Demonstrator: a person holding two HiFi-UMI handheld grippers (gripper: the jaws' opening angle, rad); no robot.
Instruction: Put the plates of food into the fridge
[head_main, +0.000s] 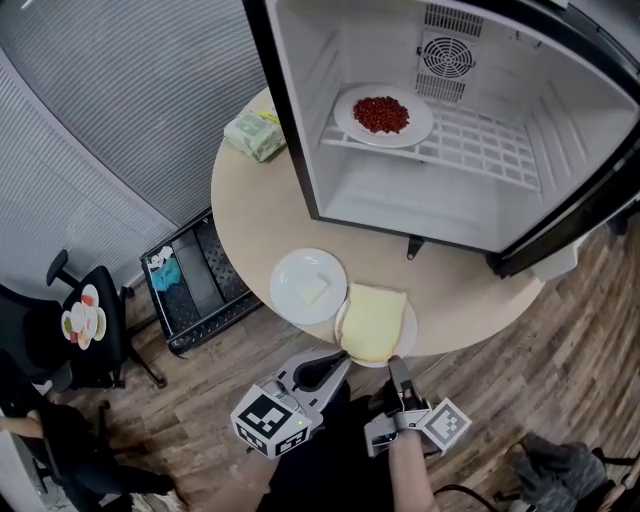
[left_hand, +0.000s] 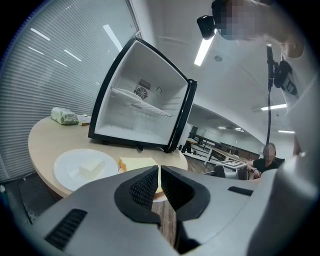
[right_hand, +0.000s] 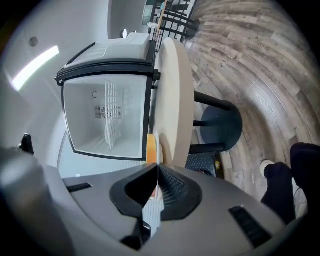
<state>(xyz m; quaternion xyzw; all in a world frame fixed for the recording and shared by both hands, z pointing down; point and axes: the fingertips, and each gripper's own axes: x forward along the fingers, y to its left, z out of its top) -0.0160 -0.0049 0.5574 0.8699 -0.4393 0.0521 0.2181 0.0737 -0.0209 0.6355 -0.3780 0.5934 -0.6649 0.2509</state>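
The right gripper (head_main: 395, 363) is clamped tight on the near rim of the bread plate (head_main: 411, 329), in front of the fridge (head_main: 300, 110) — apparently to lift it. The left gripper (head_main: 344, 358) waits closed and empty beside it.

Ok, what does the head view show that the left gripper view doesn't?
Only the head view: the plate of red food on the fridge shelf, and a black chair on the floor. Only the left gripper view: ceiling lights and desks behind. Both: the open fridge, the plate of bread, the other white plate, the green packet.
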